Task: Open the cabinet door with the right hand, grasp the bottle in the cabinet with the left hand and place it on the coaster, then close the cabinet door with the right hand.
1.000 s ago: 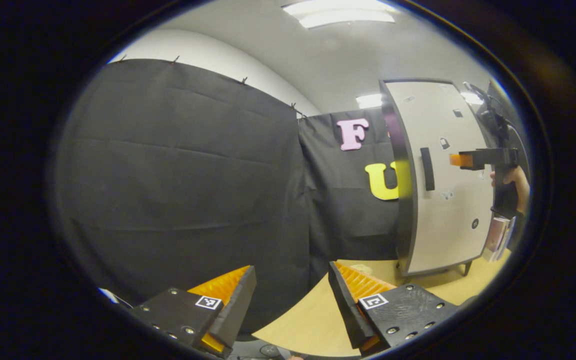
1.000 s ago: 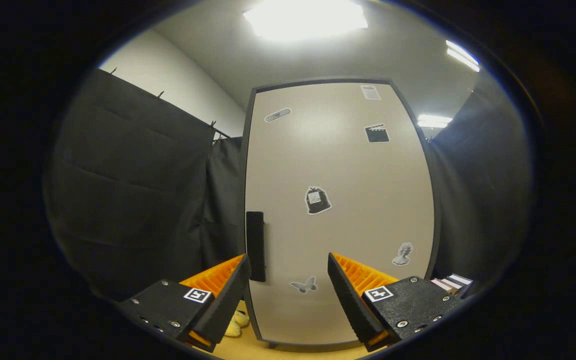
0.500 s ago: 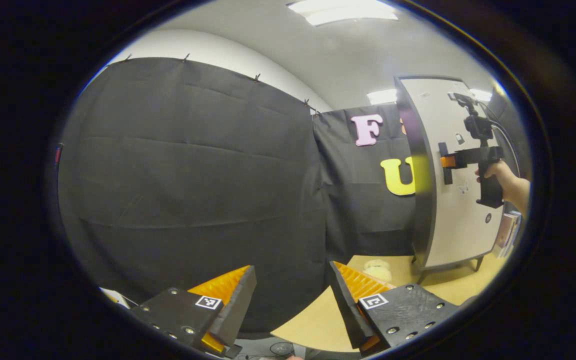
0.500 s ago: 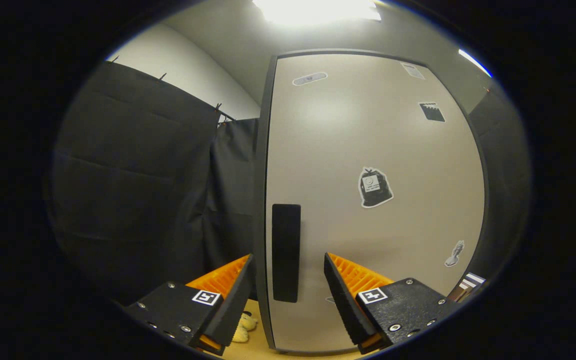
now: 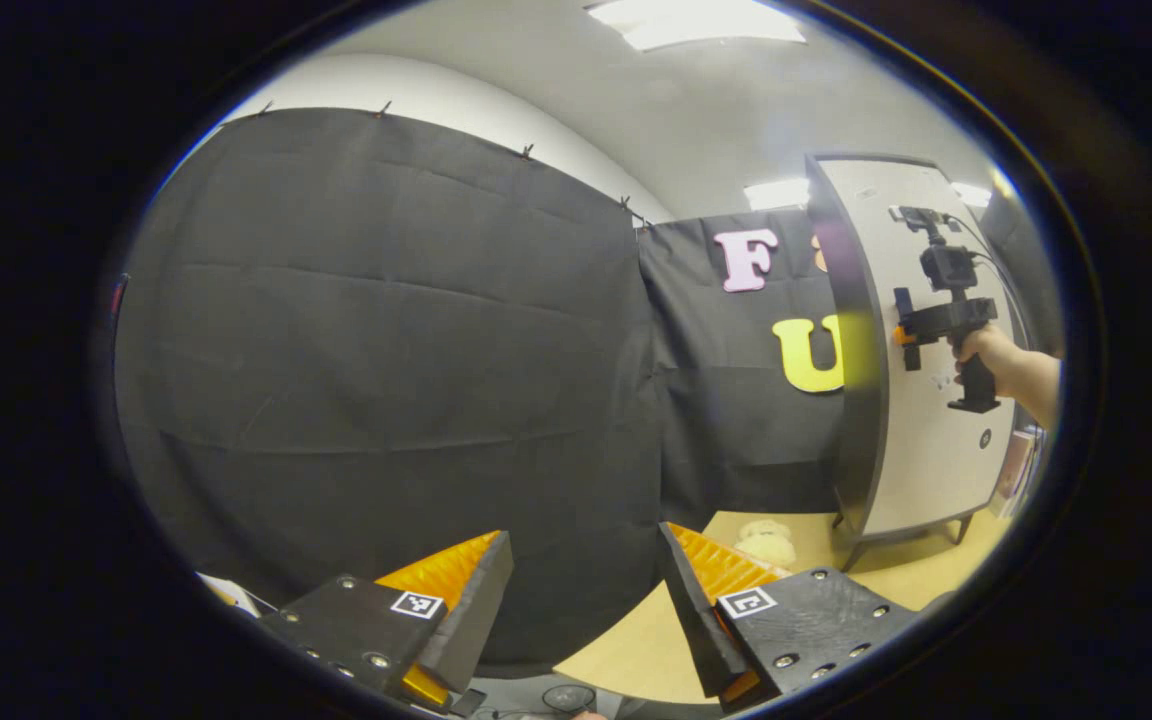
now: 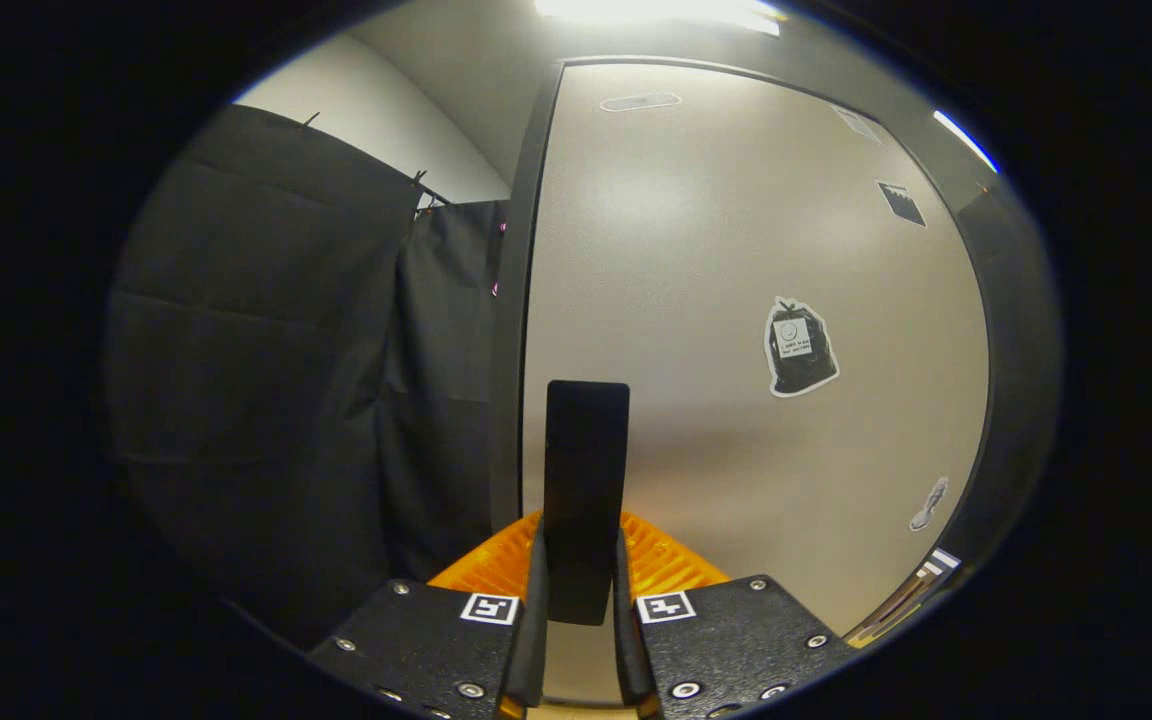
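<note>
In the right gripper view we see the right gripper [image 6: 579,600] clamped on the black door handle [image 6: 586,480] at lower centre, both fingers pressing its sides; the cabinet door [image 6: 736,300] is flush in its frame. Our left gripper [image 5: 584,600], fingers apart and holding nothing, sits at the bottom of the left gripper view over the bench [image 5: 636,640]. At the right edge of that view stands the cabinet [image 5: 926,440].

handle [image 6: 586,470] between fingers [image 6: 528,600], on cabinet door [image 6: 736,250]

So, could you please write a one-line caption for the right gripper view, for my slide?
Right gripper shut on the black handle of the closed beige cabinet door.
</note>
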